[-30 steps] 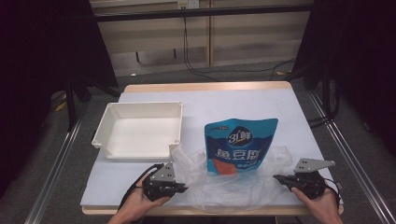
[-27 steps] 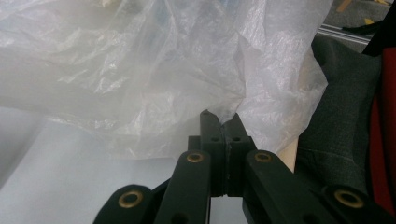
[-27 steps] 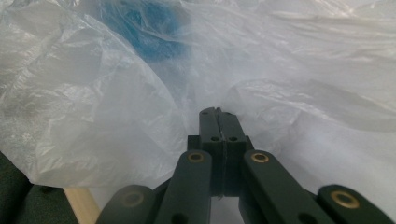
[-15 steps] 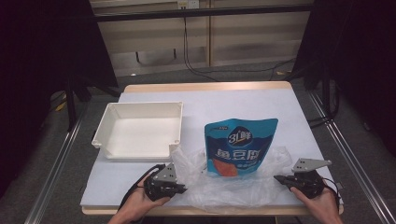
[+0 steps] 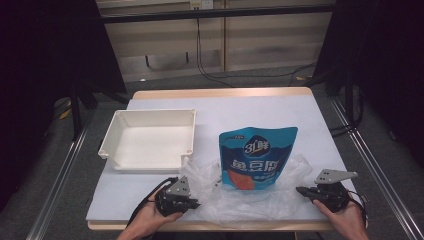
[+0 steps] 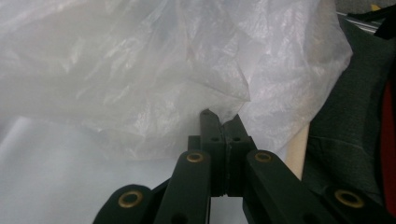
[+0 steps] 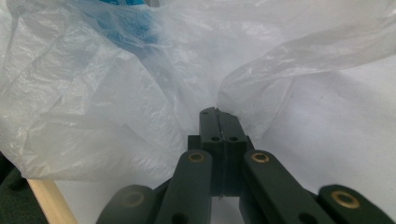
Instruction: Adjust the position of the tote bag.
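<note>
A person sits at the near edge of a white tabletop (image 5: pixel 310 120), a two-jaw gripper in each hand. The left gripper (image 5: pixel 196 203) and right gripper (image 5: pixel 300 190) each have their jaws pressed together on a pinch of a clear plastic bag (image 5: pixel 240 202), at its left and right sides. The crumpled bag lies along the near edge. A blue stand-up snack pouch (image 5: pixel 257 157) stands upright in or just behind the bag's opening; which is hard to tell. An empty white tray (image 5: pixel 107 145) sits near the left edge.

The step in hand looks like holding the bag's mouth; next would likely be spreading or lifting it evenly around the pouch without tipping it.

The pouch carries large white Chinese characters and a round logo, too small to read reliably.
</note>
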